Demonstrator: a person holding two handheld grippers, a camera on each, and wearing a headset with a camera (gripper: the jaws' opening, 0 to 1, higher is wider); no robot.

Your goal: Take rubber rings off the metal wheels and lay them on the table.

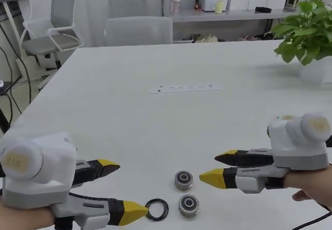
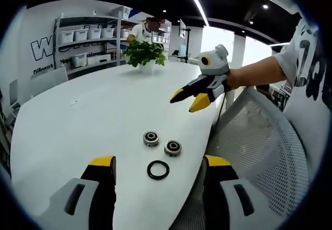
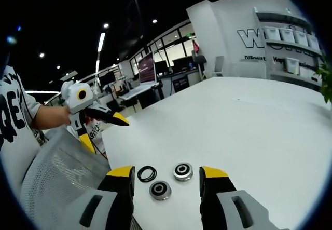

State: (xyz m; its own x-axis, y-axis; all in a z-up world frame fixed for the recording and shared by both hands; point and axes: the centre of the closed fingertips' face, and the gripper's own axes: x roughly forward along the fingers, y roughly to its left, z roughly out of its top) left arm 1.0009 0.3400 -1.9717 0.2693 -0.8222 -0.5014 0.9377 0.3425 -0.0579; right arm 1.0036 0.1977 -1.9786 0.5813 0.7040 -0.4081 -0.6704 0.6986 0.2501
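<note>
Down near the front edge of the white table [image 1: 155, 121] lies one black rubber ring [image 1: 156, 209]. It is thin, round and matte, so it has no long axis; it rests flat with its opening facing up. Just to its right, near but apart, is the near wheel [image 1: 189, 205], and close behind this is the far wheel [image 1: 183, 179]. Both are small thick metal discs. They lie on a side face with the centre hole pointing straight up. Each shows a shiny grey middle and a dark outer band; whether this band is rubber cannot be told.

The left gripper [image 1: 129, 188] is at the left of the ring, its black fingers with yellow tips spread wide and holding nothing. In the head view its lower tip comes just to the ring's edge, but contact cannot be judged. In the left gripper view the ring sits ahead, between the two tips. The right gripper [image 1: 209, 168] hangs at the right of the wheels and points left, its fingers also apart and empty.

Farther on the table is a pale flat strip [image 1: 184, 88], and at the far right a leafy green plant [image 1: 306, 32]. Grey office chairs [image 1: 137, 30] stand behind the far edge. A grey mesh chair back [image 2: 249, 136] is beside the near edge.
</note>
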